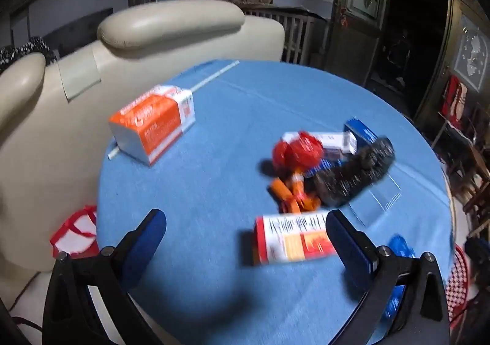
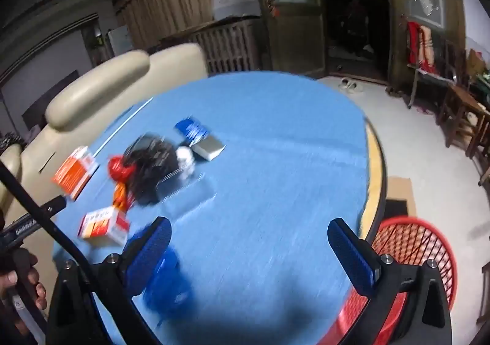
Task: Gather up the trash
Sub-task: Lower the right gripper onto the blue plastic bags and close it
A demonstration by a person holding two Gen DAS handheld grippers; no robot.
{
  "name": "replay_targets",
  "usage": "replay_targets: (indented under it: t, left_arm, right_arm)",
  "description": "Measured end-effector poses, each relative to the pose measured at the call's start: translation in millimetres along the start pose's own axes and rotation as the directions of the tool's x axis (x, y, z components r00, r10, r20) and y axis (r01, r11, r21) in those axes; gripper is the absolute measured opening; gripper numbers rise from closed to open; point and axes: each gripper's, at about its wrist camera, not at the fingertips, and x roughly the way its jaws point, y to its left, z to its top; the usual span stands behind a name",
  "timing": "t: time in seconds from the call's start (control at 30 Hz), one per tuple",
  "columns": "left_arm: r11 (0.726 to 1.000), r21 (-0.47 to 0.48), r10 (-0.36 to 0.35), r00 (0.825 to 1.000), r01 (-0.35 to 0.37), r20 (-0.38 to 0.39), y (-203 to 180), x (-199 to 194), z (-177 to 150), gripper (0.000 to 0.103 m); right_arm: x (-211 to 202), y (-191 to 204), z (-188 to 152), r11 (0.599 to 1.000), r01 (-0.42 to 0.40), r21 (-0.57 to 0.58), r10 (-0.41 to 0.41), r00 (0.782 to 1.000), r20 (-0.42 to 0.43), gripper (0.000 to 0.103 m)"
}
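A pile of trash lies on the round blue table (image 1: 214, 161): a crumpled red wrapper (image 1: 298, 150), orange wrappers (image 1: 291, 195), a black crumpled piece (image 1: 355, 173), a blue box (image 1: 361, 130) and a white box (image 1: 333, 140). A red, white and orange carton (image 1: 291, 238) lies just ahead of my left gripper (image 1: 245, 222), which is open and empty above the table. My right gripper (image 2: 249, 233) is open and empty over bare cloth. A blue crumpled item (image 2: 165, 277) sits by its left finger. The pile also shows in the right wrist view (image 2: 150, 167).
A larger orange and white box (image 1: 153, 121) and a white straw (image 1: 214, 75) lie at the far left. A cream sofa (image 1: 61, 94) stands behind the table. A red mesh basket (image 2: 410, 250) stands on the floor at the table's right edge. A red and white bag (image 1: 76, 231) lies left.
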Motion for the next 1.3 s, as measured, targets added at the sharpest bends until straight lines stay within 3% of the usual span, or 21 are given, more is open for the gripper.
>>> replay_targets:
  t: [0.23, 0.5, 0.87, 1.3]
  left_arm:
    - [0.999, 0.042, -0.006, 0.999, 0.008, -0.047, -7.1, -14.8, -13.9, 0.103]
    - [0.998, 0.062, 0.011, 0.996, -0.006, -0.084, -7.0, -12.1, -24.0, 0.103]
    - [0.991, 0.118, 0.069, 0.993, -0.058, -0.091, -12.6, -8.0, -28.5, 0.103]
    - [0.992, 0.119, 0.055, 0.995, -0.045, -0.086, -13.3, -8.1, -27.0, 0.103]
  right_arm:
    - [-6.3, 17.8, -20.9, 0.997, -0.049, -0.064, 0.044, 0.996, -0.078, 0.103]
    - [0.2, 40.5, -27.9, 0.986, -0.120, -0.114, 0.094, 0.973, -0.213, 0.103]
    - [8.3, 53.7, -26.1, 0.981, -0.134, -0.141, 0.097, 0.965, -0.243, 0.103]
    - [12.0, 58.3, -26.2, 0.977, -0.150, -0.153, 0.108, 0.962, -0.252, 0.103]
